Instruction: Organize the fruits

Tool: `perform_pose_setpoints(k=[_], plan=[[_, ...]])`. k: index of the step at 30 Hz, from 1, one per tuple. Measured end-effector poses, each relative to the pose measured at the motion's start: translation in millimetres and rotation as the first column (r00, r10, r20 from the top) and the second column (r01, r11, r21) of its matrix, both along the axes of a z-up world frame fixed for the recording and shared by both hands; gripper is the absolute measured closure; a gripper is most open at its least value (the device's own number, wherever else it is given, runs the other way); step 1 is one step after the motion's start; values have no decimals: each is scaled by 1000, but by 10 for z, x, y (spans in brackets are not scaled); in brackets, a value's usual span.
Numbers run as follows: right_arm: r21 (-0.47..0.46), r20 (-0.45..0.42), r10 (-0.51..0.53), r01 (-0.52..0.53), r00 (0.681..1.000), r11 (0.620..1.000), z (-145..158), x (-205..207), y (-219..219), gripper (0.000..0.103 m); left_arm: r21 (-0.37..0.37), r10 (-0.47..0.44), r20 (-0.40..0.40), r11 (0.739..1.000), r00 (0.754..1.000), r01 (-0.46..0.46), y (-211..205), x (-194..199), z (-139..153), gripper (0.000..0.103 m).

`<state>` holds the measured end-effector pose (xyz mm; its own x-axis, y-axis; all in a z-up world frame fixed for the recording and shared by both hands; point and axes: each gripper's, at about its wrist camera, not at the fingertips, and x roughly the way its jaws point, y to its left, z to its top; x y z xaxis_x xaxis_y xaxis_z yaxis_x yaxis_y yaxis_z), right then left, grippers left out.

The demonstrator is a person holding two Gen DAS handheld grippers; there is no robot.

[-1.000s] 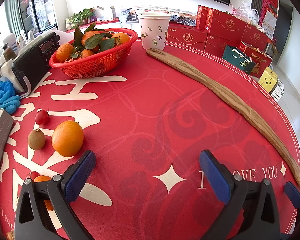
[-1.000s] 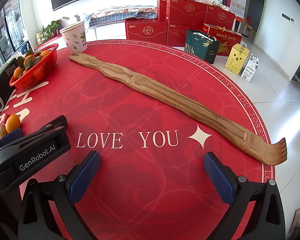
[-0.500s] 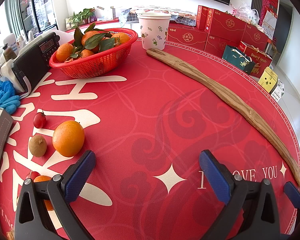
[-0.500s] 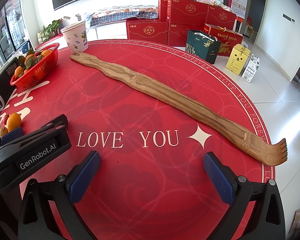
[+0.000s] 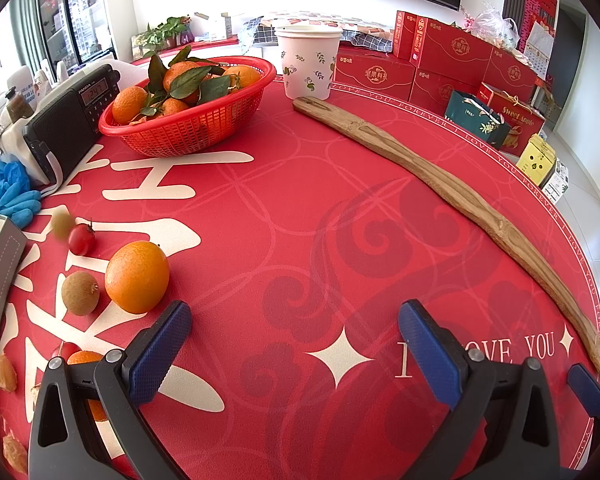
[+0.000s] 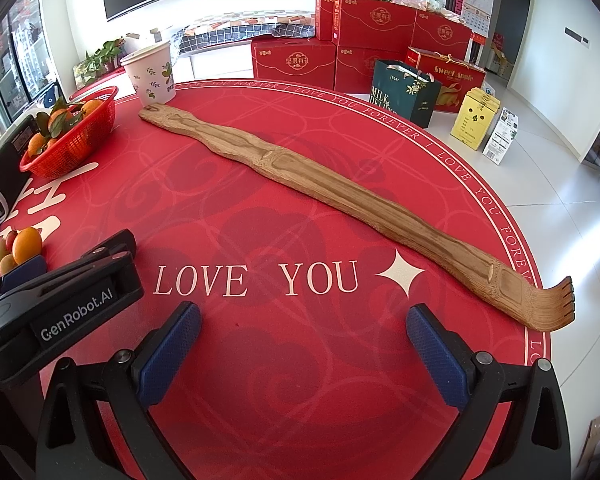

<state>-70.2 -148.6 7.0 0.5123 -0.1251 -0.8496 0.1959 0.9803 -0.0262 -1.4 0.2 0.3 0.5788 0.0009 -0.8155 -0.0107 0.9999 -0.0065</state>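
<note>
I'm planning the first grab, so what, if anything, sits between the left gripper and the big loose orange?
Nothing visible does. The left gripper is open, and the orange lies just beyond its left fingertip on bare tablecloth. A small brown fruit sits beside the orange, on its far side.

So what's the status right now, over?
Left gripper and right gripper open, empty. Orange loose, outside basket. Path clear.
</note>
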Motion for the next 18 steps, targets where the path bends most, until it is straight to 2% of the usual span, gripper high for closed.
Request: perform_pose_setpoints(k=[7, 18], plan=[[22, -2, 9, -8, 1000, 1000, -2, -18, -16, 0, 0, 0, 0, 1000, 1000, 0, 0, -4, 1, 0], [8, -3, 8, -8, 1000, 1000, 4, -11, -16, 0, 1, 1, 1, 1000, 1000, -1, -2, 2, 2, 0]])
